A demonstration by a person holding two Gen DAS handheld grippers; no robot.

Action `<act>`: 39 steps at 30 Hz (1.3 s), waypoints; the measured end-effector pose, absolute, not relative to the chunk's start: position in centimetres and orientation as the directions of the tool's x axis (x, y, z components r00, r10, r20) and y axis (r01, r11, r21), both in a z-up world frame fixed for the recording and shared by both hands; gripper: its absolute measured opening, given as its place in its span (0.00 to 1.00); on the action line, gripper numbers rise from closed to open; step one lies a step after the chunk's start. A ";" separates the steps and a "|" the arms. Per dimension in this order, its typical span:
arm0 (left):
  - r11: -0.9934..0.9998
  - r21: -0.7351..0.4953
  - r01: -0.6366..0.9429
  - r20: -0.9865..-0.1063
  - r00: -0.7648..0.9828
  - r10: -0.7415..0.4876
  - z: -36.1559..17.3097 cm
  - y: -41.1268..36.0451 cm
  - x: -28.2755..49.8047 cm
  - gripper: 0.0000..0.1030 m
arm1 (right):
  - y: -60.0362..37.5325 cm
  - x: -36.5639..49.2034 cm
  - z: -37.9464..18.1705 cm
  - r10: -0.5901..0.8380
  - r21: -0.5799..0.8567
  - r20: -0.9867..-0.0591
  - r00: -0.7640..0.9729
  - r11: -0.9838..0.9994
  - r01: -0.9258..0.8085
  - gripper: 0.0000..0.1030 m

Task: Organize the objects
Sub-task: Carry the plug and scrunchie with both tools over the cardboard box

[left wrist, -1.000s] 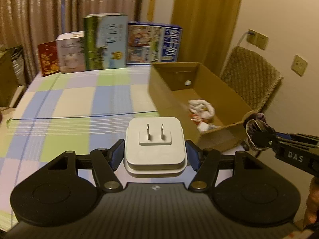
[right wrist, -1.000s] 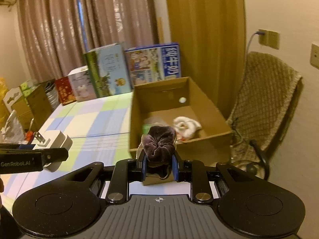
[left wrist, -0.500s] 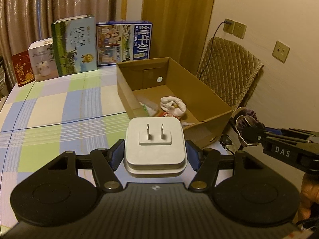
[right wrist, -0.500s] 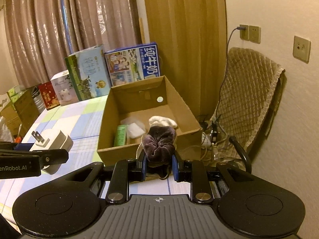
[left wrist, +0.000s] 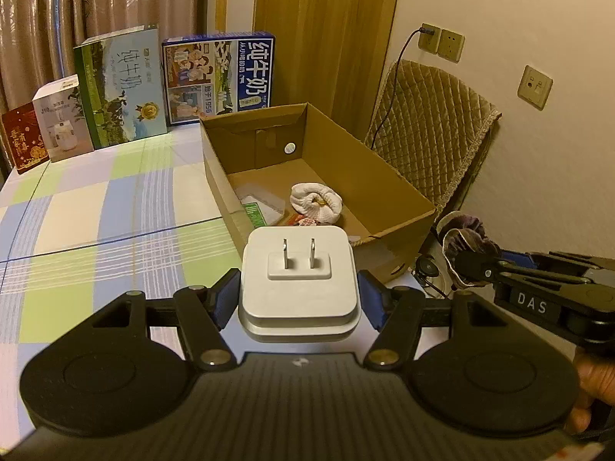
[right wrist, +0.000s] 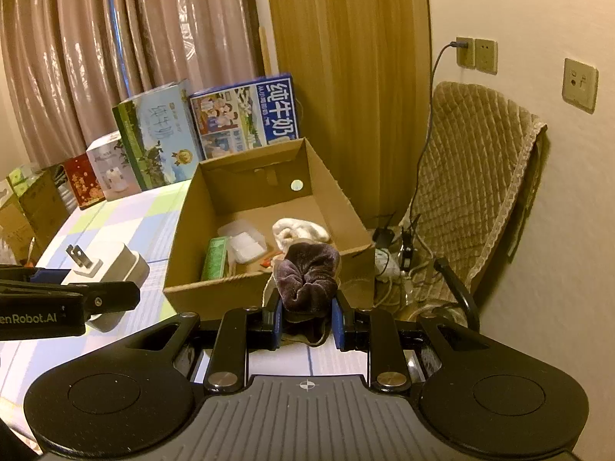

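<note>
My left gripper (left wrist: 299, 299) is shut on a white power adapter (left wrist: 299, 280) with its two prongs facing forward, held above the table short of the open cardboard box (left wrist: 396, 176). My right gripper (right wrist: 306, 319) is shut on a dark purple velvet scrunchie (right wrist: 309, 274), held at the box's near wall (right wrist: 215, 294). The adapter also shows in the right wrist view (right wrist: 111, 269), and the scrunchie in the left wrist view (left wrist: 463, 244). Inside the box lie a white rolled cloth (right wrist: 300, 230), a clear plastic case (right wrist: 244, 244) and a green packet (right wrist: 215, 259).
The table has a checked cloth (left wrist: 96, 211). Milk cartons (left wrist: 219, 77) and small boxes (left wrist: 57, 119) stand along its far edge. A padded chair (right wrist: 472, 207) stands right of the box, with cables (right wrist: 396, 253) on the floor and wall sockets (right wrist: 476, 53) above.
Both grippers have moved forward and right toward the box, which now looks nearer and more from above. Both keep their hold.
</note>
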State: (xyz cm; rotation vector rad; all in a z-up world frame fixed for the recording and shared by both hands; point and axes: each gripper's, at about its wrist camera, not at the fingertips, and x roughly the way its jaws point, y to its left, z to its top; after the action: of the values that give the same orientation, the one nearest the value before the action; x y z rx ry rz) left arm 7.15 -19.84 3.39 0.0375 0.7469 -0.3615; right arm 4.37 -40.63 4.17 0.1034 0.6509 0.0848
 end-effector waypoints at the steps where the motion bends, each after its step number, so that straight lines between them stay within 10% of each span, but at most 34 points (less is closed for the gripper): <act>1: 0.937 -0.095 0.335 -0.671 0.674 -0.309 3.3 -20.0 7.4 0.58 | -40.7 4.6 4.2 0.109 0.121 -0.599 0.793 0.992 -0.046 0.21; 39: 0.929 -0.109 0.354 -0.681 0.654 -0.329 2.3 -24.2 20.6 0.59 | -41.4 18.1 3.9 0.148 0.107 -0.619 0.771 0.989 -0.104 0.21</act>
State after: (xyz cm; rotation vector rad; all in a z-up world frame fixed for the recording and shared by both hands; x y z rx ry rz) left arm 20.55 -24.16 2.26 0.0344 0.7657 -0.3874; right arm 18.12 -41.36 3.90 0.0675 0.6764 0.1370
